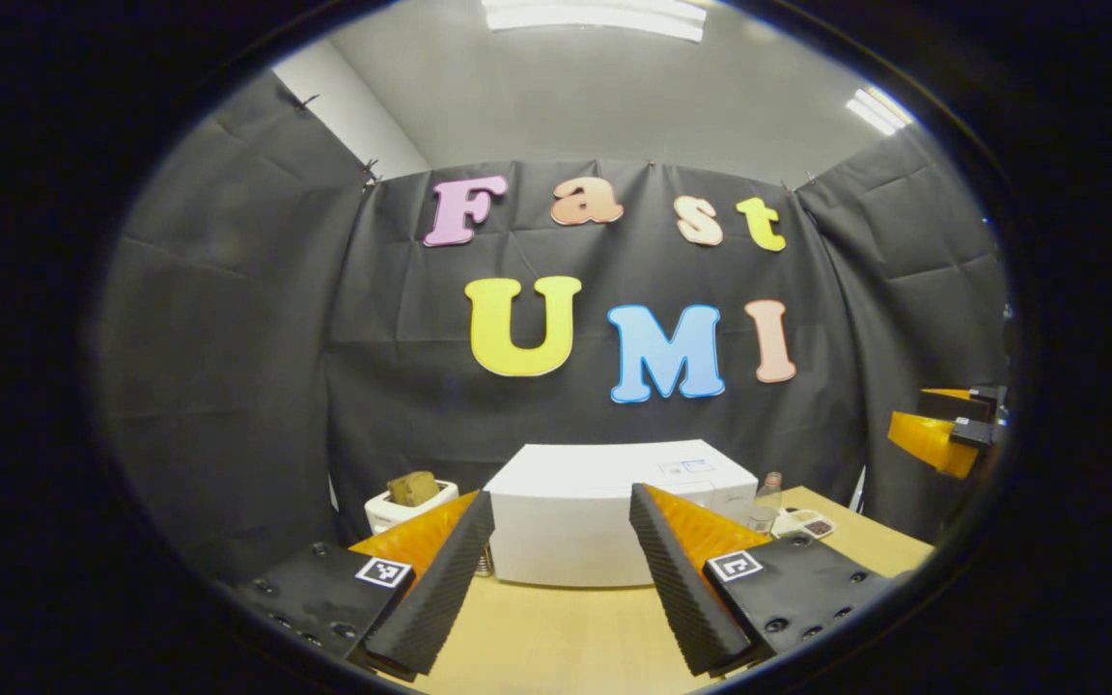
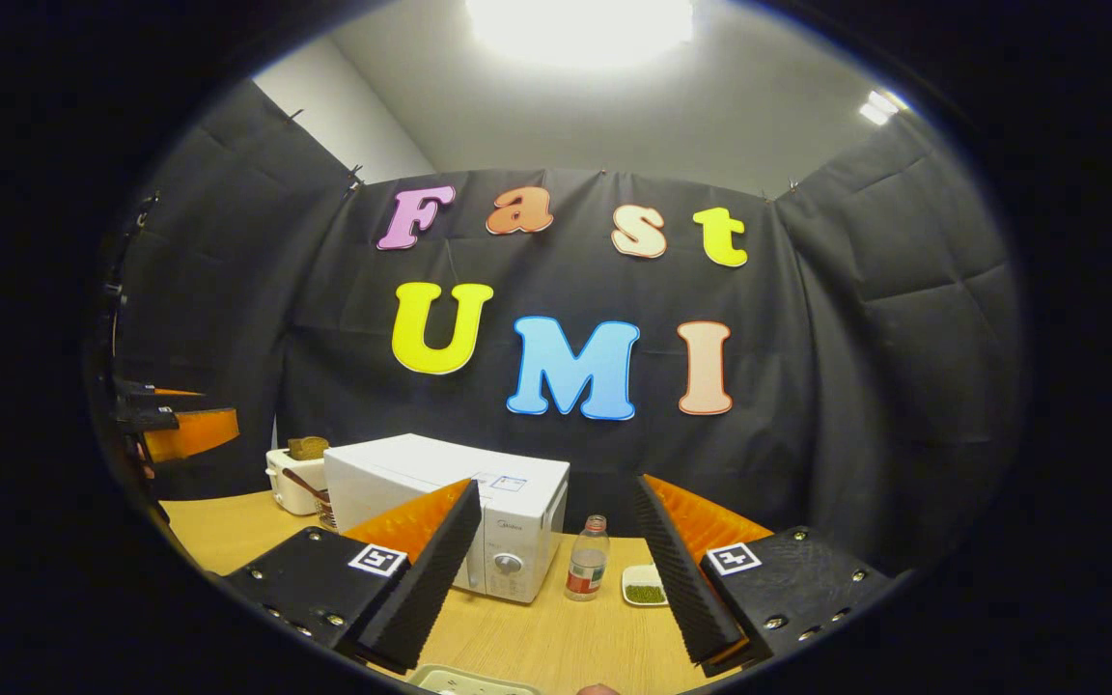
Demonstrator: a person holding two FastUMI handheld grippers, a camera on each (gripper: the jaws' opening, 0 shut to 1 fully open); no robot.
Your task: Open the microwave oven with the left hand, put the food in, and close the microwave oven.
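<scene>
The white microwave [image 1: 604, 512] stands at the back of the wooden table [image 1: 556, 637] with its door closed. My left gripper [image 1: 559, 494] hovers in front of it, open and holding nothing. In the right gripper view the microwave [image 2: 440, 502] sits left of centre, its dial panel facing me. A small white dish with green contents [image 2: 646, 586] lies to its right, behind a bottle [image 2: 588, 560]. My right gripper [image 2: 557, 483] is open and holds nothing, well short of these things. Each gripper appears at the edge of the other's view: the right gripper [image 1: 937, 430] and the left gripper [image 2: 180, 420].
A white toaster [image 1: 411, 497] with bread in it stands left of the microwave. The bottle [image 1: 765, 502] and a small flat device [image 1: 807, 524] sit on the microwave's right. A pale tray edge [image 2: 469, 681] shows at the table's near side. Black cloth walls close off the booth.
</scene>
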